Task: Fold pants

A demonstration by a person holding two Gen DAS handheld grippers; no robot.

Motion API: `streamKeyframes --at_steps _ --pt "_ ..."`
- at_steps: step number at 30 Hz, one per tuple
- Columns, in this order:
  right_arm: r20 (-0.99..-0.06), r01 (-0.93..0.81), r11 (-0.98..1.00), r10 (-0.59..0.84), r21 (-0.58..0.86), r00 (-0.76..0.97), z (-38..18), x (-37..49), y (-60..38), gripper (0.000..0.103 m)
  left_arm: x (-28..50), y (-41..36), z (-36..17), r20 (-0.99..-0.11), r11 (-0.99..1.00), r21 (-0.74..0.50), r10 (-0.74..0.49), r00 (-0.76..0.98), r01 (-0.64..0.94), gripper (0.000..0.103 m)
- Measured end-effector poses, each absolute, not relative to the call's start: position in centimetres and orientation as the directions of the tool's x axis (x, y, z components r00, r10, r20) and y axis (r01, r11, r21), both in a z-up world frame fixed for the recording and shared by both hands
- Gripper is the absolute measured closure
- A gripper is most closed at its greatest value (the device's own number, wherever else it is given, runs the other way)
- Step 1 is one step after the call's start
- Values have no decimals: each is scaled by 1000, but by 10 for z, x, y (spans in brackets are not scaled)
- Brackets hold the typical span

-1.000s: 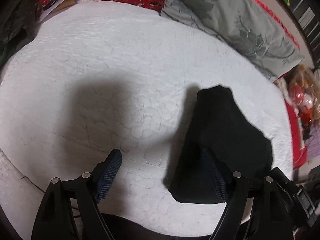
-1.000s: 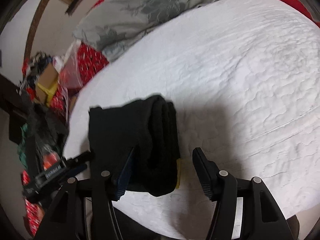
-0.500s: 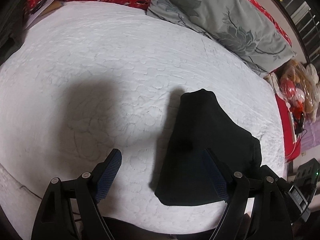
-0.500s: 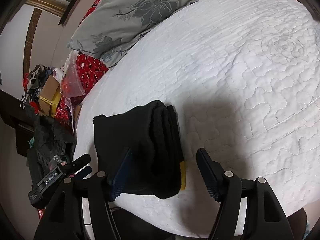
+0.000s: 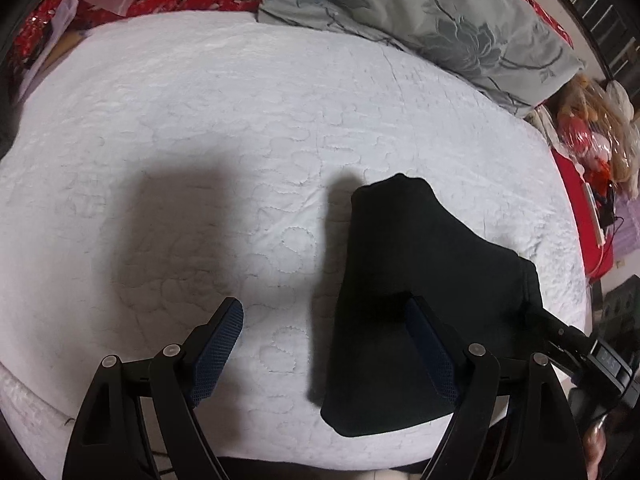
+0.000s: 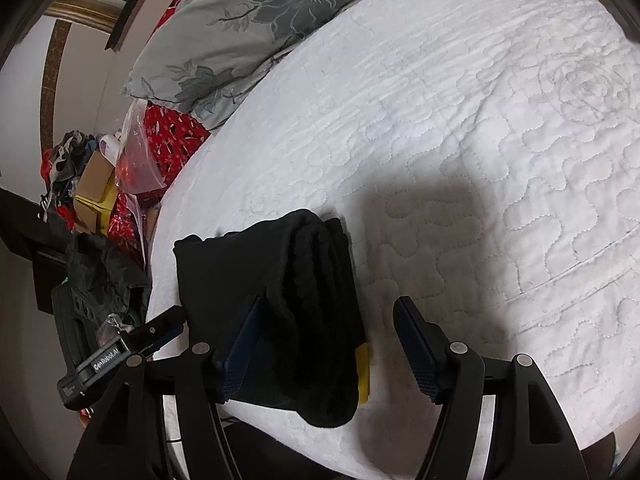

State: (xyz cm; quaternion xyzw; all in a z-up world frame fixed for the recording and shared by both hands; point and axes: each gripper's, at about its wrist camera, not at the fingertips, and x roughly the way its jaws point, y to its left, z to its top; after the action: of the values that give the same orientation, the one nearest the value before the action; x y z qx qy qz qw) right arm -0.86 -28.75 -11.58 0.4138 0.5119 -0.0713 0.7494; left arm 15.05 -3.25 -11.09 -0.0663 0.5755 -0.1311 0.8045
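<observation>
Beside both tongs point(image 6: 326, 344), folded pants point(image 6: 280, 300)

Pants point(image 6: 288, 304): black cloth, matt, thickly folded. Bed cover point(image 5: 240, 128): white quilted cloth, stitched texture. Pillow point(image 5: 440, 16): grey cloth, floral print. Tool pads point(image 5: 218, 344): blue, finely textured; arms matt black plastic.

Both grippers point steeply down over the bed point(image 5: 200, 128). The left gripper point(image 5: 324, 322) holds its jaws wide apart, gripping nothing. The right gripper point(image 6: 326, 320) has just been opening, its pads clear.
</observation>
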Motion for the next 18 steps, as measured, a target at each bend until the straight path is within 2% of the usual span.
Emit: streamKeyframes --at_steps 10,14,15,16,18 --pt "-823 524 661 275 537 497 -114 4 -290 34 175 -37 -112 -887 932 -349 -363 285 102 17" --pt "-825 494 701 247 515 508 -111 19 -284 36 187 -49 -117 -894 934 -344 -357 270 96 17" --pt "-824 485 711 240 509 513 -110 21 -282 40 191 -53 -118 -895 935 -342 -354 271 92 17" --pt "-827 474 727 231 496 512 -109 25 -280 51 194 -55 -119 -896 937 -340 -350 273 86 19" --pt "-851 459 768 207 446 482 -109 33 -275 66 199 -60 -121 -903 945 -319 -326 278 73 34"
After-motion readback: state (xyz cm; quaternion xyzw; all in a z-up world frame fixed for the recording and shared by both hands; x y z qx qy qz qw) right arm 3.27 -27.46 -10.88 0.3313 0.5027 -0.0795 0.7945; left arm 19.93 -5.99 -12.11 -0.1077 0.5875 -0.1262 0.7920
